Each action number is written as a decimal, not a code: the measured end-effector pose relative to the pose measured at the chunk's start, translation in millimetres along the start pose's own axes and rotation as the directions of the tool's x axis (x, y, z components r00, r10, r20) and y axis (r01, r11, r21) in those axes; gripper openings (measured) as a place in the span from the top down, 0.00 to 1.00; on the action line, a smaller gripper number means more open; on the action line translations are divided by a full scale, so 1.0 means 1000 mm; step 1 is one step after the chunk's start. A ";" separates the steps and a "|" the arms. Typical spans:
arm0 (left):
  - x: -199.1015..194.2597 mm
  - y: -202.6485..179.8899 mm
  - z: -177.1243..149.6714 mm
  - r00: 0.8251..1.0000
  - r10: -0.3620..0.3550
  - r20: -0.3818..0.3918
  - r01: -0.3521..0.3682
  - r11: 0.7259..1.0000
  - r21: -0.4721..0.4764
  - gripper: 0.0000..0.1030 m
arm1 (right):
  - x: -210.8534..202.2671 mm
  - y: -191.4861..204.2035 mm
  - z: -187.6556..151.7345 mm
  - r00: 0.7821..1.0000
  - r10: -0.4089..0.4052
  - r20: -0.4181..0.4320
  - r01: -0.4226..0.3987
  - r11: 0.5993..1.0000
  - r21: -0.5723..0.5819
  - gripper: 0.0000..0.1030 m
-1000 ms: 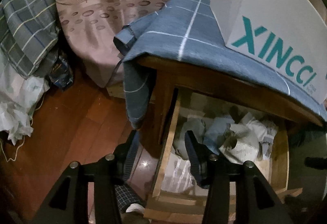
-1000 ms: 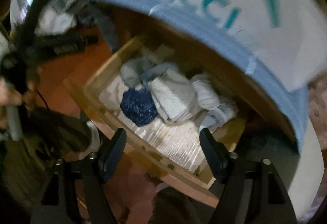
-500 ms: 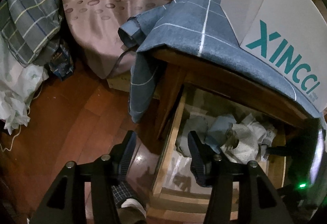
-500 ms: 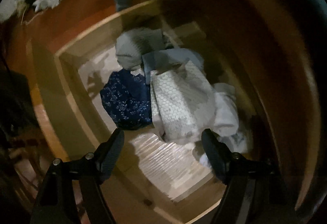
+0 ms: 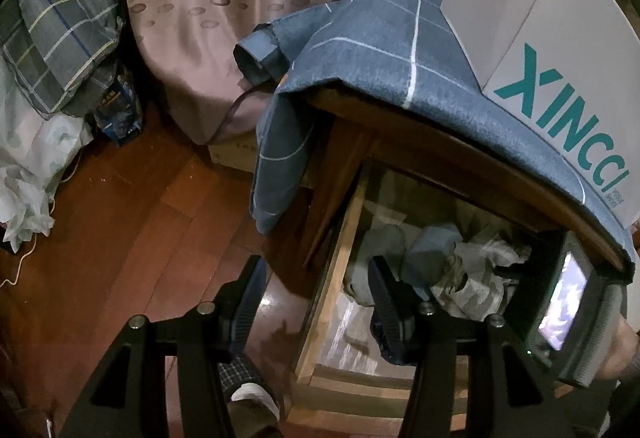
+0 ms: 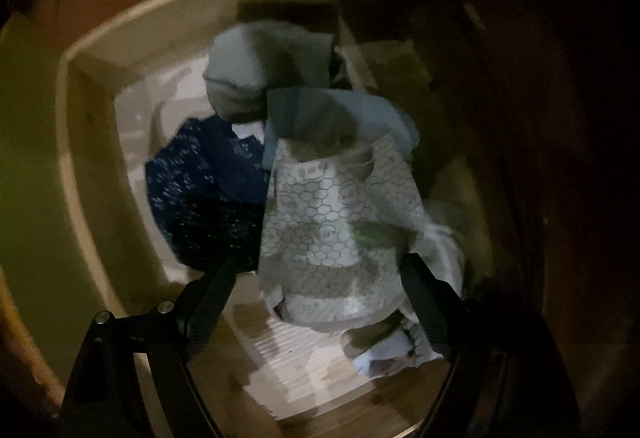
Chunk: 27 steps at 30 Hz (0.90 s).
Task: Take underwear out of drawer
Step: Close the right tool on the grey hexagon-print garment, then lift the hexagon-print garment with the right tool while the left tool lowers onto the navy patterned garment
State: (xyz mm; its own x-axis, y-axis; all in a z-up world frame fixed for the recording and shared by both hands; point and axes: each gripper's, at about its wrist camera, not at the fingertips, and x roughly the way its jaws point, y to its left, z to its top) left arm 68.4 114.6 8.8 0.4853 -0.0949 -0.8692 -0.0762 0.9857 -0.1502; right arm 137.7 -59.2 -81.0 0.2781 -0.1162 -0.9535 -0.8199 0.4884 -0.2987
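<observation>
Black two-finger left gripper (image 5: pixel 314 292): ribbed pads, angular struts, round silver screws at the pivots. At 6 o'clock, a checked trouser leg (image 5: pixel 236 372) above a white sock (image 5: pixel 250 394). The right gripper (image 6: pixel 320 284) matches, black with silver screws.

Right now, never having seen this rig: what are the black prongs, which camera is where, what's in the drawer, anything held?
No robot: a person holds a two-finger gripper in each hand, each with a fisheye camera looking along its fingers.

In the left view, the left gripper hangs open and empty at the drawer edge.

In the right view, the right gripper is inside the drawer, its jaws just opening around a white hexagon-print garment, not yet gripping. Beside it lie a dark blue garment and grey ones.
</observation>
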 end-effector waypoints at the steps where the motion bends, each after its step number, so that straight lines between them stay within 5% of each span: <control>1: 0.000 0.000 0.000 1.000 0.001 -0.001 -0.001 1.000 -0.001 0.47 | 0.002 0.001 0.001 1.000 -0.016 -0.001 0.016 1.000 -0.014 0.21; 8: 0.004 -0.003 -0.001 1.000 0.012 -0.017 -0.011 1.000 0.017 0.47 | 0.025 -0.013 0.006 1.000 -0.026 -0.009 0.026 1.000 -0.008 0.25; 20: 0.011 -0.009 -0.002 0.999 0.020 -0.033 -0.019 0.999 0.043 0.47 | 0.018 -0.035 -0.017 0.995 0.097 0.002 -0.096 0.981 0.170 0.66; 27: 0.013 -0.013 -0.004 0.999 0.040 -0.032 -0.038 0.997 0.066 0.47 | 0.001 -0.027 -0.045 0.983 0.181 -0.020 -0.170 0.955 0.243 0.71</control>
State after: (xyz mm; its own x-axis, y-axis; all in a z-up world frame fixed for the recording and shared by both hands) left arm 72.3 99.5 -2.6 0.4541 -0.0598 -0.8889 -0.0371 0.9956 -0.0859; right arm 138.1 -111.2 -75.9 0.1153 -0.0436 -0.9924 -0.7087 0.6964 -0.1129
